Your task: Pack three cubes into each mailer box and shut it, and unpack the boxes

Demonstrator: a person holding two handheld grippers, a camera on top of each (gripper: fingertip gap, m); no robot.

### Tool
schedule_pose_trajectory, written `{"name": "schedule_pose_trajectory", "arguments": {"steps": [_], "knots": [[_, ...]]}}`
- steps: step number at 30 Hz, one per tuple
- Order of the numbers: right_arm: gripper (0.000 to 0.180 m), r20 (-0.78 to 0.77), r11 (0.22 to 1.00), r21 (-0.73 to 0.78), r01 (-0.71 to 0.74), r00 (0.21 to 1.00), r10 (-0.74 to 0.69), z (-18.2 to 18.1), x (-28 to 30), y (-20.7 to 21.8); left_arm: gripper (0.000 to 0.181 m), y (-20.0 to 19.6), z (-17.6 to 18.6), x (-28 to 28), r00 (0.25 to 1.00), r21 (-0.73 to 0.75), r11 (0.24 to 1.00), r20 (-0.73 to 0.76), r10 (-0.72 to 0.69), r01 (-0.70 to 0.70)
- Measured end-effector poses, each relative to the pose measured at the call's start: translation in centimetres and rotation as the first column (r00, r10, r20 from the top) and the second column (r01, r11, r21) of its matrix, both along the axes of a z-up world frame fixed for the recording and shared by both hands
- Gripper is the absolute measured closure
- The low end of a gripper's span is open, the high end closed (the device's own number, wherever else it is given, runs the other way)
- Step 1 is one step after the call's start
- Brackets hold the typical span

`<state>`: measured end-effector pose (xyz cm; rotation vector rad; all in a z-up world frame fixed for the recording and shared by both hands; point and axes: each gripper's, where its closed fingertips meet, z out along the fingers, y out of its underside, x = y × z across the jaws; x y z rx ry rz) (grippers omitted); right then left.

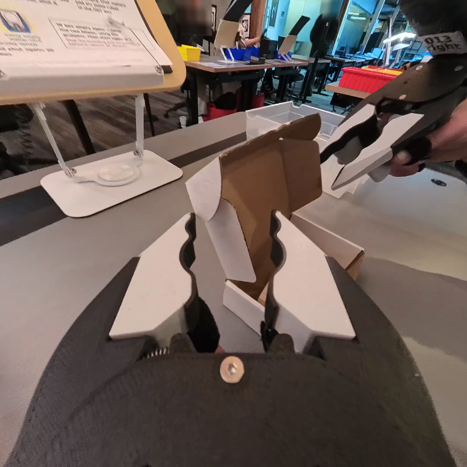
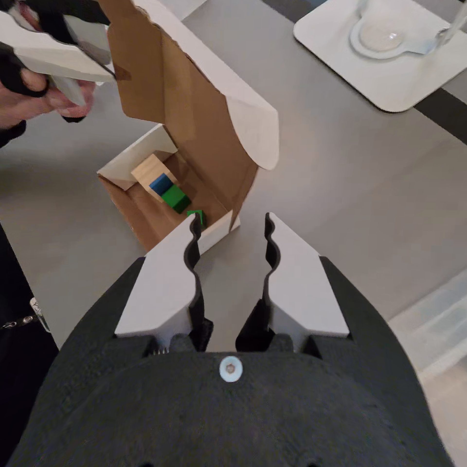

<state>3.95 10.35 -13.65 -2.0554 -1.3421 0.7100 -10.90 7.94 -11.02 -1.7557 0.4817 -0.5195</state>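
A white mailer box (image 2: 121, 161) with a brown inside stands open on the grey table (image 2: 328, 202), its lid (image 2: 177, 101) raised upright. Inside lie a pale wooden block (image 2: 151, 169), a blue cube (image 2: 160, 183) and a green cube (image 2: 175, 197) in a row. A second green piece (image 2: 201, 214) shows behind my fingertip. My right gripper (image 2: 231, 216) is open and empty, just above the box's near corner. My left gripper (image 1: 232, 217) is open, with the lid's white side flap (image 1: 232, 245) between its fingers. The right gripper (image 1: 331, 171) is beside the lid's far edge.
A document stand with a white base (image 1: 111, 182) sits on the table left of the box, and it also shows in the right wrist view (image 2: 379, 50). A clear plastic bin (image 1: 283, 118) stands behind the box. Other tables with coloured bins are far behind.
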Motion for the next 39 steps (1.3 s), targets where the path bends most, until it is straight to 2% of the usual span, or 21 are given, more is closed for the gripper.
{"name": "schedule_pose_trajectory", "arguments": {"steps": [3,8,12,24,25,30,34,36,39], "knots": [[0.142,-0.022,0.999,0.023,-0.046,0.999,0.046,0.2,-2.0,-0.9,0.129,-0.4,-0.2,0.8,0.999,0.015,1.000,-0.049,-0.007,0.008],[0.141,-0.003,0.995,0.073,-0.066,0.998,0.066,0.2,-3.2,-2.4,0.124,-1.7,0.1,1.6,0.998,0.041,0.999,-0.056,-0.029,0.032],[0.143,0.028,0.989,0.135,-0.066,0.998,0.063,-0.3,-3.0,-3.5,0.119,-3.3,-0.4,2.2,0.989,0.107,0.992,-0.142,-0.052,0.067],[0.139,0.094,0.978,0.101,-0.181,0.981,0.171,-4.1,-2.2,-8.1,0.123,-9.0,-3.2,3.8,0.939,0.145,0.963,-0.295,-0.175,0.225],[0.140,0.081,0.977,0.096,-0.191,0.980,0.184,-4.2,-2.3,-8.6,0.127,-9.4,-3.7,4.0,0.930,0.138,0.960,-0.313,-0.190,0.243],[0.139,0.110,0.973,0.087,-0.216,0.972,0.206,-4.0,-1.0,-9.7,0.123,-10.3,-4.9,4.6,0.901,0.120,0.955,-0.381,-0.207,0.270],[0.136,0.147,0.949,0.155,-0.274,0.956,0.252,-0.7,1.8,-10.9,0.119,-10.6,-3.2,2.9,0.914,0.171,0.959,-0.378,-0.147,0.224],[0.132,0.116,0.939,0.249,-0.237,0.970,0.214,2.5,2.5,-9.6,0.116,-10.3,-1.5,1.8,0.923,0.217,0.957,-0.371,-0.100,0.190],[0.116,0.097,0.896,0.373,-0.240,0.971,0.219,5.9,1.7,-7.8,0.109,-9.7,0.8,1.9,0.916,0.265,0.943,-0.392,-0.084,0.200]]}}
